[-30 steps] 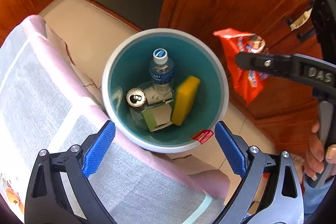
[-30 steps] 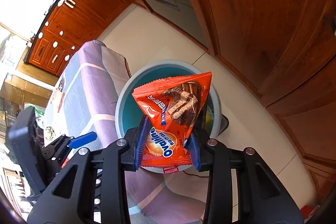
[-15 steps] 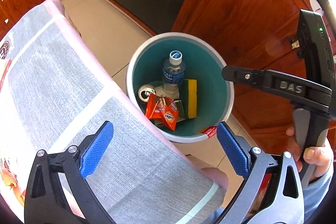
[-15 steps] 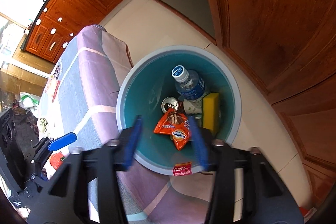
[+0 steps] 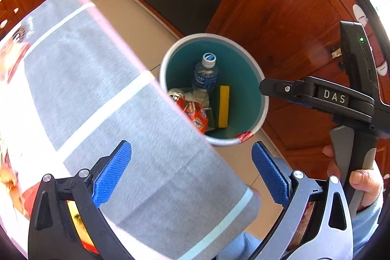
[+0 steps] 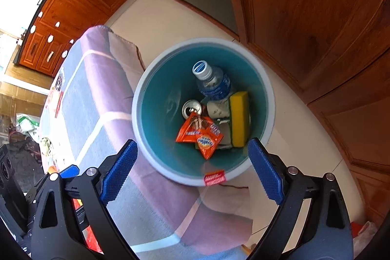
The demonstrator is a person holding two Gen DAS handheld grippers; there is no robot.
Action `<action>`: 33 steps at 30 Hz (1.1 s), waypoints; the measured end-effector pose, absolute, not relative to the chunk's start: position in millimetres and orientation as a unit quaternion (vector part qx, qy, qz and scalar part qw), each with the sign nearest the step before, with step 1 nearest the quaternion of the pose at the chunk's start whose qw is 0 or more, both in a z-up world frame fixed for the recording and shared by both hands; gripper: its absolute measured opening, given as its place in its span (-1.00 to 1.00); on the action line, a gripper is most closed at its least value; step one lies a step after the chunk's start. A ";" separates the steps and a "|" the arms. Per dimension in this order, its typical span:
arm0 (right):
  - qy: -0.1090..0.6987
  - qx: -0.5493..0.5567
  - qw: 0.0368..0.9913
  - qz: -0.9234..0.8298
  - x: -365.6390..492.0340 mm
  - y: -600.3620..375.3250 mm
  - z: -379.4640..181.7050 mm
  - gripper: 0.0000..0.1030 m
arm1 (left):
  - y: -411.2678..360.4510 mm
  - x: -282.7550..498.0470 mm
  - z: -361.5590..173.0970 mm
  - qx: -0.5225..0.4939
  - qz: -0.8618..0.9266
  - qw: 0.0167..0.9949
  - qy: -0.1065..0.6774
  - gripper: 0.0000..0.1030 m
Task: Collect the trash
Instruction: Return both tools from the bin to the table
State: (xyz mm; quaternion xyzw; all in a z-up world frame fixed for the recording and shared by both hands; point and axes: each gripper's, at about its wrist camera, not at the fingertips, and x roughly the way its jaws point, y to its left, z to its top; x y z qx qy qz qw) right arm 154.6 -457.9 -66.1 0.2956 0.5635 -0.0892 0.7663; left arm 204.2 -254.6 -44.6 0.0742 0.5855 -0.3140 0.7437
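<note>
One orange snack wrapper (image 6: 199, 134) lies at the bottom of the teal bin (image 6: 148, 89), its long axis running roughly from the can (image 6: 191, 109) toward the near wall, resting partly on the can's edge and beside a yellow sponge (image 6: 240, 118) that stands on its side; a capped water bottle (image 6: 212, 81) leans behind them. The wrapper sits straight below and ahead of the right gripper (image 6: 192, 172), whose jaws have just been opening and now stand wide apart with nothing between them, only the bin's near rim showing in the gap. The left gripper (image 5: 192, 174) also has its fingers spread with nothing held, and it hangs over the grey-and-pink cloth (image 5: 109, 101) on the table, the bin lying ahead of it and to its right, partly hidden by the cloth's edge. In that view a hand (image 5: 363, 179) grips the right tool's handle, just beside the bin. I judge this piece delivered; any next item would lie back on the table side, where the left gripper is nearer, though nothing clearly trash shows under it
</note>
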 end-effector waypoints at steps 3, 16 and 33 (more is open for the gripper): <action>0.564 0.288 0.769 -0.079 152.4 -441.2 -60.3 0.71 | -234.7 197.6 -41.7 0.063 -0.307 0.748 0.585 0.92; 0.576 0.243 0.781 -0.013 150.8 -341.5 -37.9 0.71 | -106.8 166.6 -25.3 0.018 -0.252 0.788 0.562 0.92; 0.632 0.130 0.758 0.090 158.6 -165.2 -54.1 0.71 | 84.2 144.0 -33.1 -0.057 -0.116 0.826 0.549 0.92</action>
